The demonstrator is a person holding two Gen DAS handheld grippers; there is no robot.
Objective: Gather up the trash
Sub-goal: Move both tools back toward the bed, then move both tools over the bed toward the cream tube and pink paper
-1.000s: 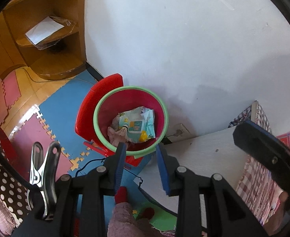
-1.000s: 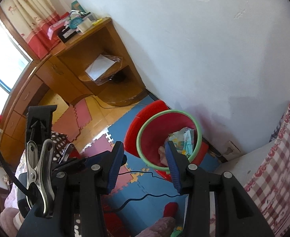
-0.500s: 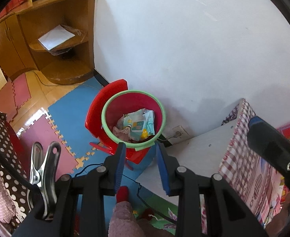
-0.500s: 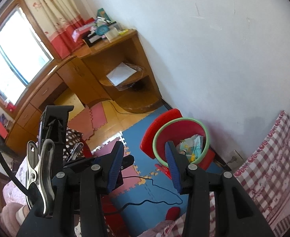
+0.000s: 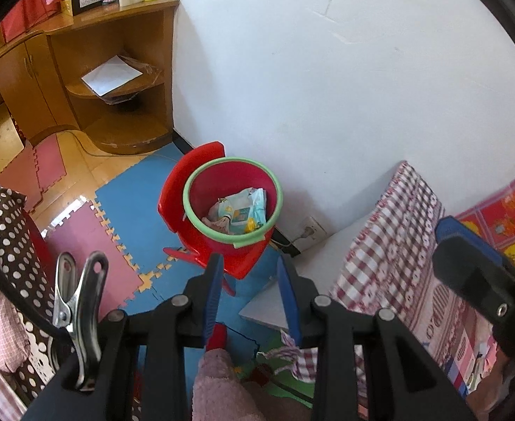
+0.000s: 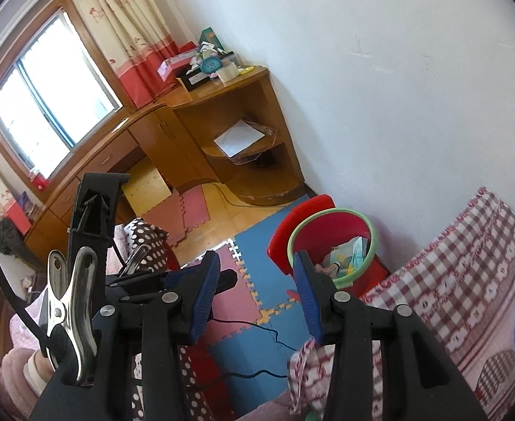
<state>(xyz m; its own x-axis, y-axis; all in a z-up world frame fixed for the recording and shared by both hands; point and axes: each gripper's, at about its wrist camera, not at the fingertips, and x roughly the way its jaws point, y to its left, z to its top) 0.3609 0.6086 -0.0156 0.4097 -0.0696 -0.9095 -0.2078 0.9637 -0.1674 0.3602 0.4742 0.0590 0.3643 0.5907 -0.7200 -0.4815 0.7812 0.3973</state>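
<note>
**Both grippers empty above the red bin**

We hold 2 grippers high over the corner of a room, both tilted down toward the floor. The left gripper [image 5: 249, 273] has its blue-padded jaws parted a little, with nothing between them. The right gripper [image 6: 255, 273] has its jaws spread somewhat wider, also with nothing between them; only floor shows through each gap.

The round red plastic bin with a pale green rim [image 5: 232, 207] stands on the blue foam floor mat [image 5: 127, 207], close to the white wall [image 5: 327, 70]. Inside it we see the trash: a crumpled light-blue and white plastic wrapper [image 5: 243, 207] beside some pinkish scraps. A red plastic chair [image 5: 183, 189] touches the bin's left side in the left wrist view.

A red-and-white checked cloth [image 5: 390, 245] covers the bed to the right of the bin. A pink foam mat tile [image 5: 92, 256] joins the blue one by its toothed edge. Further back, the wooden corner bench [image 6: 222, 122] carries a sheet of white paper [image 6: 239, 137] on its middle shelf and a small teal clock [image 6: 209, 65] among boxes on top. In the right wrist view a window [image 6: 50, 105] with a floral curtain [image 6: 127, 24] lights the room.
</note>
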